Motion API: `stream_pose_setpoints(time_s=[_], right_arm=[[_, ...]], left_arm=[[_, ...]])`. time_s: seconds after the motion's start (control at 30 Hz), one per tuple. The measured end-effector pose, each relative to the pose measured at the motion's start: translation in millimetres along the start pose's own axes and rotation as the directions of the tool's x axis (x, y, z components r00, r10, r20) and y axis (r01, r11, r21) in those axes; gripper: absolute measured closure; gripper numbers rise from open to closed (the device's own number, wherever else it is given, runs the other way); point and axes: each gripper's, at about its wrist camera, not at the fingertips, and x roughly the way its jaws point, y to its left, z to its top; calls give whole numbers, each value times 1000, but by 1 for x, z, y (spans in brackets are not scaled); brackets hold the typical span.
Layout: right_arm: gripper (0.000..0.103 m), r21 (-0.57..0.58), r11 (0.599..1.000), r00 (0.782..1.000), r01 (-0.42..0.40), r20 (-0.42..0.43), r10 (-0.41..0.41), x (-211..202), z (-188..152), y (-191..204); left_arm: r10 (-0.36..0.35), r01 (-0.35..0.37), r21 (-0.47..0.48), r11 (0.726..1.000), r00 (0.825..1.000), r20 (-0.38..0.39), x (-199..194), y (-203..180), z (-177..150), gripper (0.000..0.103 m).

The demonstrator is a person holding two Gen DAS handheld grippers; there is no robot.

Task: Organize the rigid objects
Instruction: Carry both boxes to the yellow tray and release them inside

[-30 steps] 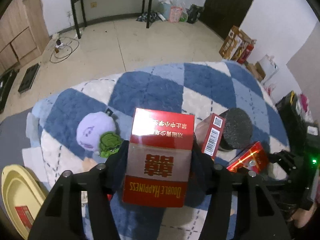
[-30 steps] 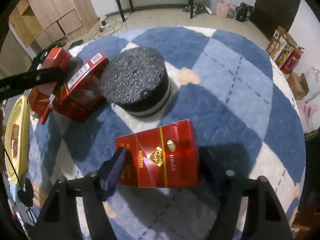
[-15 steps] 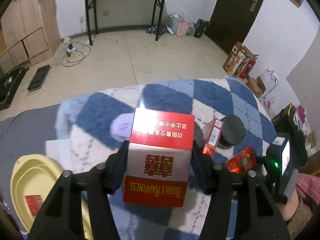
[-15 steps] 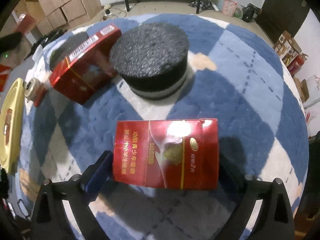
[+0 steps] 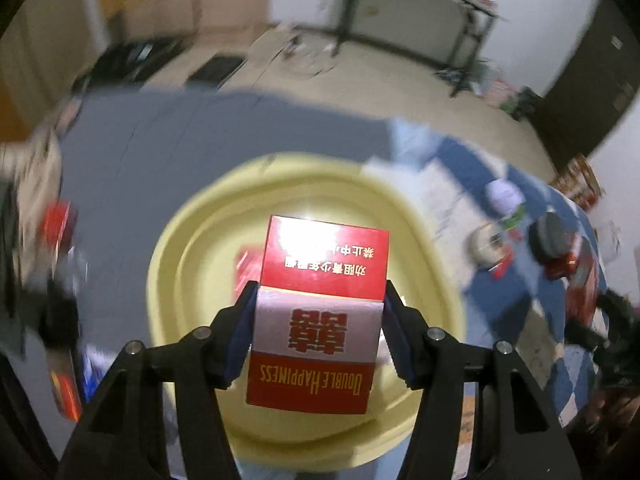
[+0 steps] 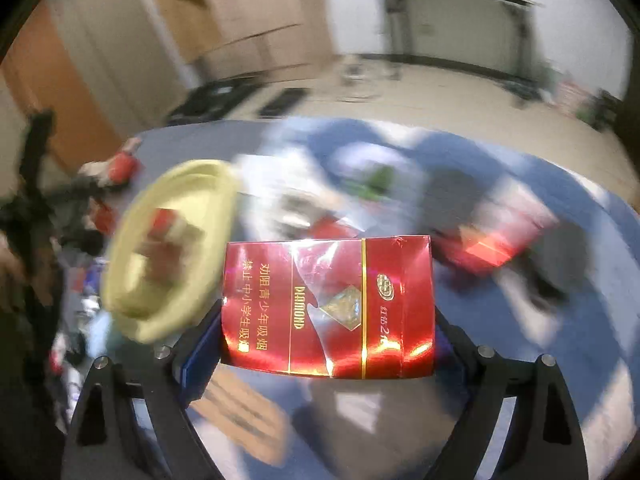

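Both red packs [image 5: 320, 312] [image 6: 328, 308], earlier over the rug, now near the yellow basin [image 5: 192, 248].

1. Lived-in room of a home, not a shop or lab.
2. Pale bare floor [image 5: 384, 80]; black-framed folding table [image 5: 420, 12] against a white wall.
3. Wooden cabinets [image 6: 240, 12] with drawers — household storage.
4. Blue-and-white checked quilt [image 6: 540, 208] over the work surface.
5. Dark door [image 5: 592, 60], bags and clutter beside it — blurred.
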Motion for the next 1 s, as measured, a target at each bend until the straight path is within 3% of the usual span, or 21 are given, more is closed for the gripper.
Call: stream_pose_setpoints(time_s=[0.07,0.23,0.33,0.43,0.57,0.7,0.77,0.9,1.0], right_arm=[[12,-53,997,998,-56,-31,54,35,27,39],[12,-152,985,988,-82,-143,60,117,64,102],[12,-175,981,982,-85,-180,53,150,74,114],[12,-249,966,976,-63,-217,8,184,75,125],[9,-223,974,976,-46,-218,-4,212,79,127],[3,-240,969,984,-50,-179,6,208,78,133],[0,-224,971,990,-83,-130,55,184,74,133],[0,-163,982,995,-98,11,102,109,71,96],[0,-121,992,994,-48,88,59,58,56,50]], left_arm=[[-4,3,-16,1000,999,-43,13,14,-19,43],[-39,33,-67,997,995,-90,33,28,-47,43],[-46,37,-87,995,994,-97,41,37,-57,43],[-70,66,-92,994,996,-51,39,41,-65,43],[-95,93,-82,992,995,-29,34,42,-72,38],[-132,132,-93,987,991,7,23,47,-75,11],[-136,139,-98,985,990,46,13,47,-77,4],[-155,160,-87,983,986,52,5,31,-69,0],[-180,180,10,984,983,37,0,-10,-46,0]])
